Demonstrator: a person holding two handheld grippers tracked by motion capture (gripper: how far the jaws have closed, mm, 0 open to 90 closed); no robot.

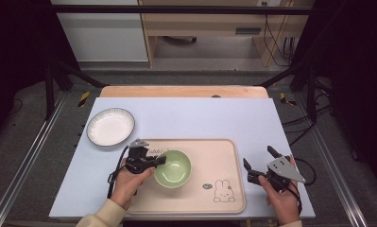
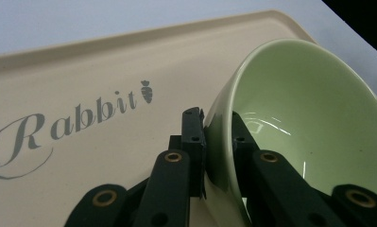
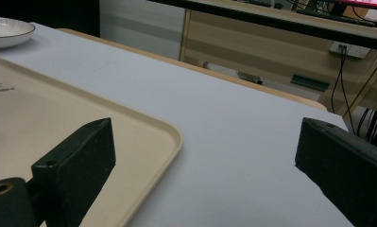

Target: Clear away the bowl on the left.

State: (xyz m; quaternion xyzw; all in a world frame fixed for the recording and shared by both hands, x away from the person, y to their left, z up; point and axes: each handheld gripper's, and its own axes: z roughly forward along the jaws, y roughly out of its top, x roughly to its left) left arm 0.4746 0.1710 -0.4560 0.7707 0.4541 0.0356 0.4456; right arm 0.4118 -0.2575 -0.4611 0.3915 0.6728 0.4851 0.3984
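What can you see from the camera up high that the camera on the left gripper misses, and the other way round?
The high view alone takes in the white plate off the tray, the person's hands, the open right gripper beside the tray, and the rabbit drawing.

The left gripper view alone makes clear how the left gripper grips: one jaw outside, one inside the green bowl's wall, pinching its rim. It also makes the word "Rabbit" legible.

Both show the green bowl on the beige tray, held by the left gripper.

Pale green bowl [image 1: 173, 168], beige tray [image 1: 224, 151], white black-rimmed plate [image 1: 110, 126].
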